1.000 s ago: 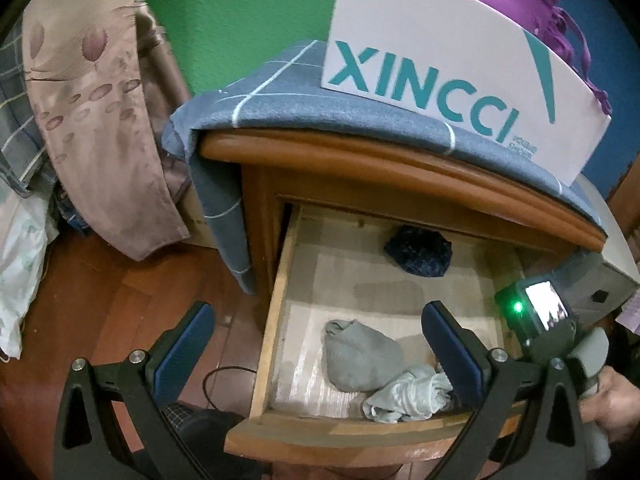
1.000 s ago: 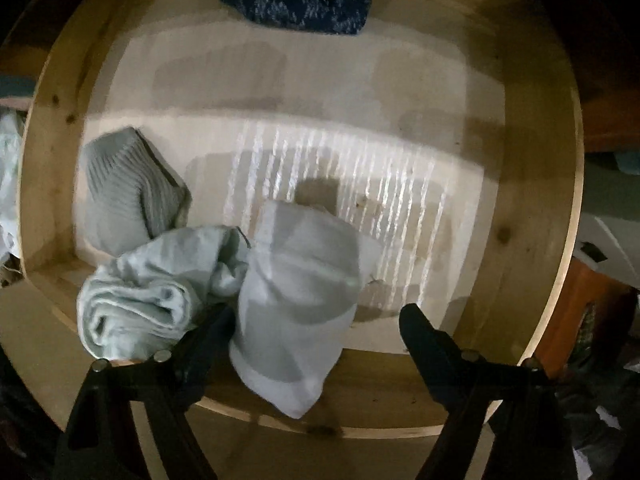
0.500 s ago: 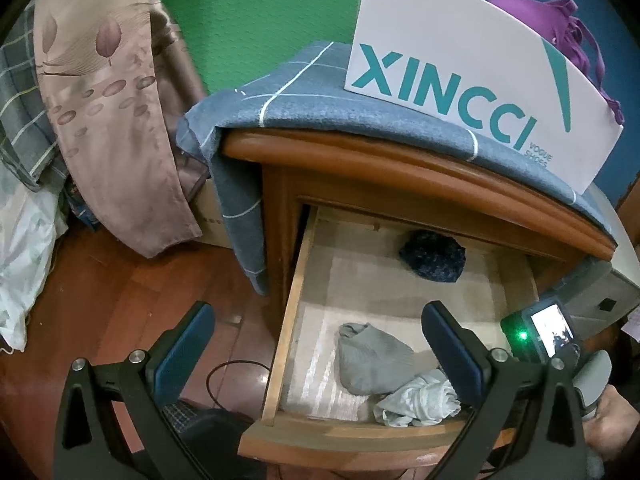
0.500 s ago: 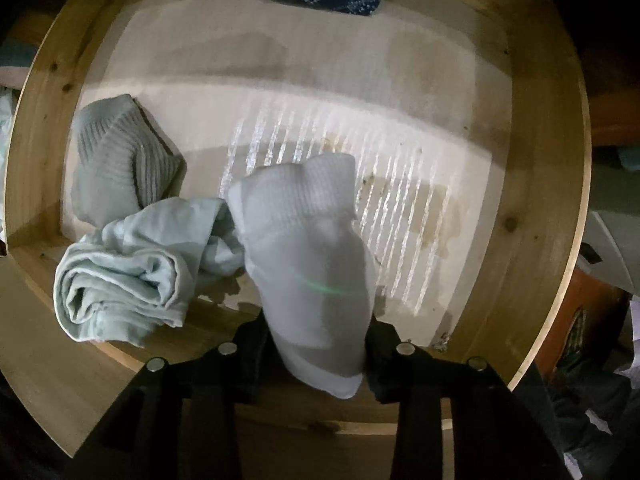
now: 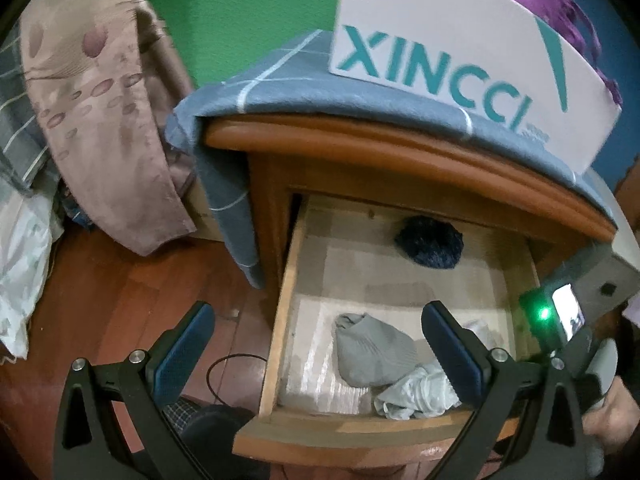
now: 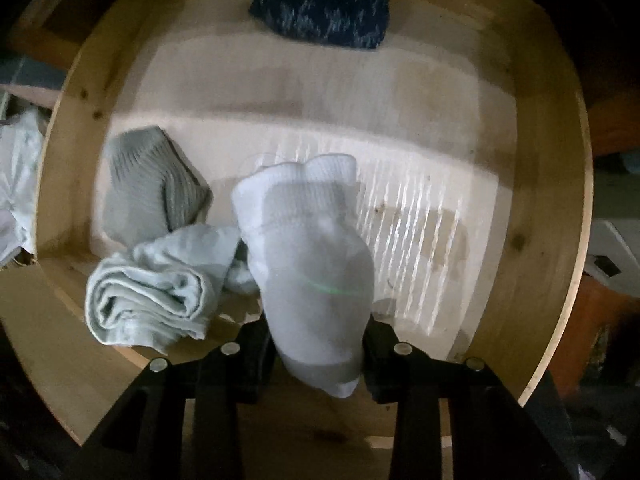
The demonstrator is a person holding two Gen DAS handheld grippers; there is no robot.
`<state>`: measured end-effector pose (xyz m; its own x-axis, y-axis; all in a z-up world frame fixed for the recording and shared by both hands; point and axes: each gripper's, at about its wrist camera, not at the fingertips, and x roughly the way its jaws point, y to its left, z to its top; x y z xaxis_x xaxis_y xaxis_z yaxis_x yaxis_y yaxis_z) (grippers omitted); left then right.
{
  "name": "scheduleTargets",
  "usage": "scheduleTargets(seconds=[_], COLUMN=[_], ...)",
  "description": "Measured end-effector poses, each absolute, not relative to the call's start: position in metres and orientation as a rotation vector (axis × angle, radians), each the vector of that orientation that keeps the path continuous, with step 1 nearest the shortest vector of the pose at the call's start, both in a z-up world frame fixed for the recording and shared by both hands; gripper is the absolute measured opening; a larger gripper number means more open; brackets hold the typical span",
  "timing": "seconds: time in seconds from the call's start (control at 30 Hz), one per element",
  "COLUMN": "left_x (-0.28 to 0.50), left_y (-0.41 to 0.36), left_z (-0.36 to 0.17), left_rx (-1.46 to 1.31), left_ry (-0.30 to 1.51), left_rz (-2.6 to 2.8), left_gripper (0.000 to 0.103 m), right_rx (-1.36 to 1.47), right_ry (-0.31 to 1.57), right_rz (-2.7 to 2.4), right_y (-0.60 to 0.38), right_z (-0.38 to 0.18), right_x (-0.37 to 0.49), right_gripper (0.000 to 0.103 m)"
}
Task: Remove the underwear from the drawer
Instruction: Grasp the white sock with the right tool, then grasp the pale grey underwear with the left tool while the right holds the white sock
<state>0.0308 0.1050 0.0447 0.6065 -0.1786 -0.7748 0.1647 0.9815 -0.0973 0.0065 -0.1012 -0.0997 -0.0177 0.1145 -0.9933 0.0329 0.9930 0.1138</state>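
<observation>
While the drawer point(image 5: 280, 312) of a wooden nightstand point(image 5: 400, 152) stands pulled open, the right gripper point(image 6: 318, 350), pointing down into it, is clamped on a pale folded garment point(image 6: 308, 256) near the drawer's front edge. Its jaws have just closed in, and the cloth sits pinched between them, its cuffed end hanging out over the drawer floor. It looks more like a sock than underwear, though the dim, blurred view leaves that open.

Three other items remain inside: a light rolled cloth point(image 6: 156, 292) in the front left corner, touching the gripped piece; a grey ribbed bundle point(image 6: 148, 184) just behind it along the left side; and a dark speckled bundle point(image 6: 324, 12) at the back edge, well apart from the rest.

The left gripper point(image 5: 316, 344) hovers off the drawer's front left corner with its blue-padded jaws wide apart and nothing between them. A white XINCCI box point(image 5: 460, 52) rests on a blue checked cloth point(image 5: 272, 88) draped over the nightstand top.

By the look of it, the task is partway through: the drawer is open and one piece is secured, but it has not yet cleared the drawer. The lift and carry out remain.
</observation>
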Motion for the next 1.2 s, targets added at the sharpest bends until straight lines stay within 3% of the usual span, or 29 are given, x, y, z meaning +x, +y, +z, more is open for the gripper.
scheduleTargets(seconds=[0.4, 0.77, 1.2], left_x=[0.042, 0.055, 0.061], left_y=[0.063, 0.008, -0.008], left_z=[0.018, -0.031, -0.078], left_rx=[-0.062, 0.034, 0.022], left_ry=[1.2, 1.497, 1.667], left_rz=[-0.46, -0.48, -0.381], left_gripper=[0.103, 0.103, 0.1], right_rx=[0.224, 0.353, 0.359], right_ry=[1.325, 1.246, 1.243], right_rz=[0.097, 0.094, 0.103], right_y=[-0.144, -0.184, -0.186], right_z=[-0.025, -0.027, -0.033], right_x=[-0.026, -0.038, -0.04], right_gripper=[0.035, 0.035, 0.036])
